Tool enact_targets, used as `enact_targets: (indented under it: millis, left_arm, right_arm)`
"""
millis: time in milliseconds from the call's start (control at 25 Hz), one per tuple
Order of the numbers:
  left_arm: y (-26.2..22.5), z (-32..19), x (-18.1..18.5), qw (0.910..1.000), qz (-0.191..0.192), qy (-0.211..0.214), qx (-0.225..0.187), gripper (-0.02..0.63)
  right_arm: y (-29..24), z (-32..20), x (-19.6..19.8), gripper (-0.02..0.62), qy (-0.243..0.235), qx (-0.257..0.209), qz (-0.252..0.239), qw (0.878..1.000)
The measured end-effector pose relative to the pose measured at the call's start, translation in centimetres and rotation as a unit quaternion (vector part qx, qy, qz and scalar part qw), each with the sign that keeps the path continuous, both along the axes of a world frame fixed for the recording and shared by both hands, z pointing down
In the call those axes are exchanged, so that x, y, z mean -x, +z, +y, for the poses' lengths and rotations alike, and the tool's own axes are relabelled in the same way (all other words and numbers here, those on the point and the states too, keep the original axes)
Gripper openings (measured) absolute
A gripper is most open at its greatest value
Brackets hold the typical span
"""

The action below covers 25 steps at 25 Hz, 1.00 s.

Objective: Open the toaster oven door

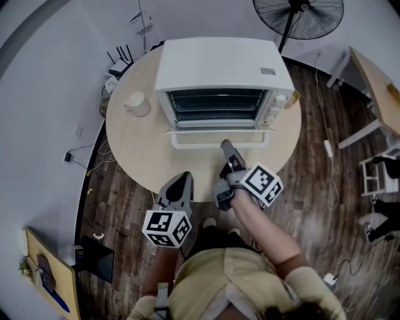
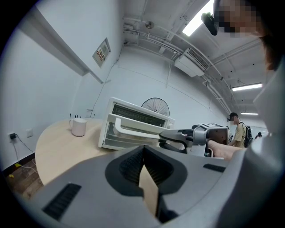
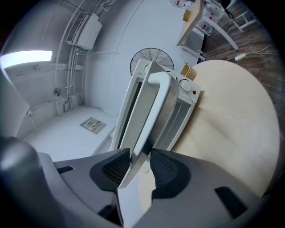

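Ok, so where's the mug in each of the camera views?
Head view: the mug is upper left, on the table, left of the oven.
Left gripper view: mug at mid-left, on the table, left of the oven.
Right gripper view: not in it; the oven's handle sits in the jaws there.
Shared landmark: the fan, beyond the oven in all three views.

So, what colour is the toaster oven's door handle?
White; the handle shows best in the right gripper view.
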<state>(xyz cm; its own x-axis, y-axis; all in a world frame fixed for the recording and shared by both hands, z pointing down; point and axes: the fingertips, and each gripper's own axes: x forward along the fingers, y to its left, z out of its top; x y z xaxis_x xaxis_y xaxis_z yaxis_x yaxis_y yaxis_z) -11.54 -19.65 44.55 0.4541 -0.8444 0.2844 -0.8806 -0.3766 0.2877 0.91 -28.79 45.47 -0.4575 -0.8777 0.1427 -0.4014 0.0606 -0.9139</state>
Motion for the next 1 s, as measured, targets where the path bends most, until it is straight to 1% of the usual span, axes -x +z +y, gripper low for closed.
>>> enact_targets:
  millis: [320,520,760,1000]
  left_arm:
    - [0.3,0.8,-0.3,1.0000,-0.002,0.004,0.004,0.002]
    - [0.6,1.3,-0.2,1.0000,-0.003,0.005,0.008,0.002]
    - [1.1,1.9,-0.5,0.9999,-0.007,0.006,0.014,0.002]
    - [1.7,2.4,-0.5,0.9997,-0.009,0.005,0.023,0.002]
  right_arm:
    - [1.9,1.9,0.0,0.143,-0.005,0.015,0.018,1.000]
    - [3.0,3.0,0.6,0.143,-0.008,0.029,0.000,1.000]
    - [5.0,4.2,0.2,0.140,-0.010,0.049,0.028,0.998]
    - [6.9,5.1,0.5,0.137,-0.014,0.059,0.025,0.998]
